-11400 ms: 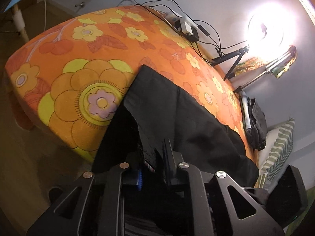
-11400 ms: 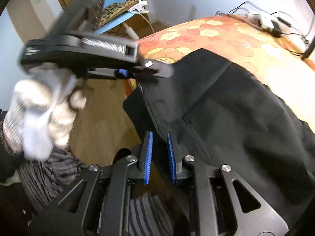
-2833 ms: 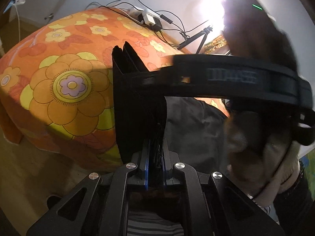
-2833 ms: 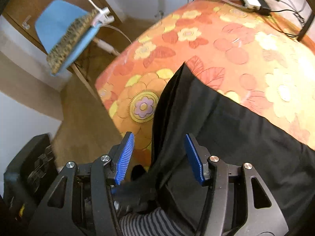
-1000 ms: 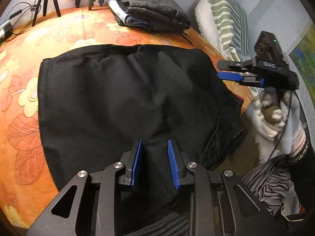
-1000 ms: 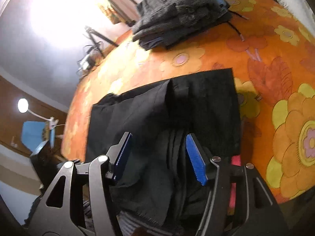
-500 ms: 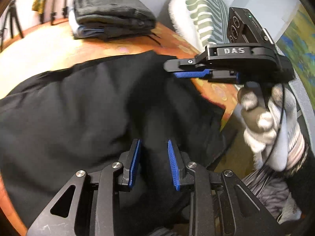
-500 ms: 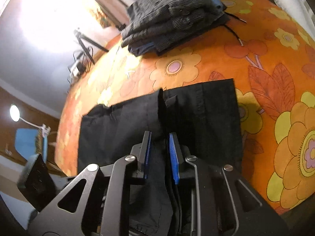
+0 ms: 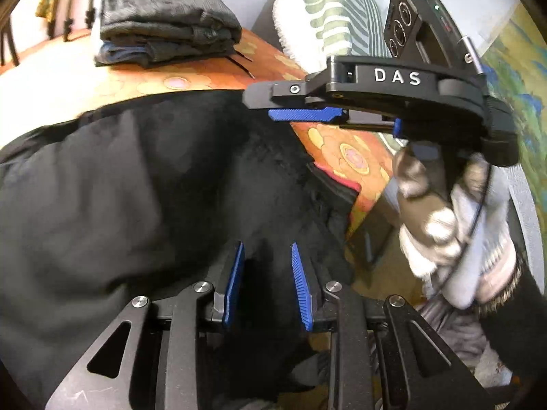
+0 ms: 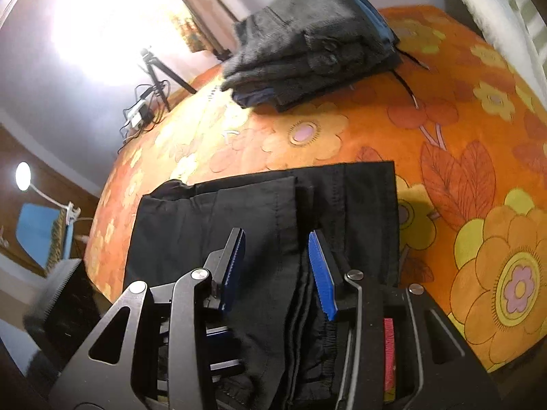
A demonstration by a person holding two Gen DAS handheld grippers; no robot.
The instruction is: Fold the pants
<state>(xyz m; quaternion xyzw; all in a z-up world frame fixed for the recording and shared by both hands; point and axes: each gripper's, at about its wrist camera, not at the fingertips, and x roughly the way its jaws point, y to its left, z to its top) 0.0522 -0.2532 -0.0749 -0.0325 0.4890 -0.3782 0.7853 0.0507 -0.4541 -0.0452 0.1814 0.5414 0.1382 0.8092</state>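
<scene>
The black pants (image 9: 143, 184) lie folded on the orange flowered bed (image 9: 345, 157), with their near edge hanging over the bed's side. My left gripper (image 9: 266, 259) is open, its blue pads on either side of a fold of the pants' edge. My right gripper (image 10: 277, 253) is open over the pants (image 10: 239, 212), with the waistband folds between its jaws. It also shows in the left wrist view (image 9: 307, 114), held by a gloved hand (image 9: 444, 222) above the pants' right edge.
A stack of folded grey and blue clothes (image 10: 314, 44) lies at the far side of the bed. A striped pillow (image 9: 328, 24) leans at the head. A tripod (image 10: 157, 68), cables and a bright lamp stand beyond. A blue chair (image 10: 37, 229) is by the floor.
My right gripper has opened from a shut grip on the pants' fold and moved closer to them. My left gripper has stayed open at the pants' near edge.
</scene>
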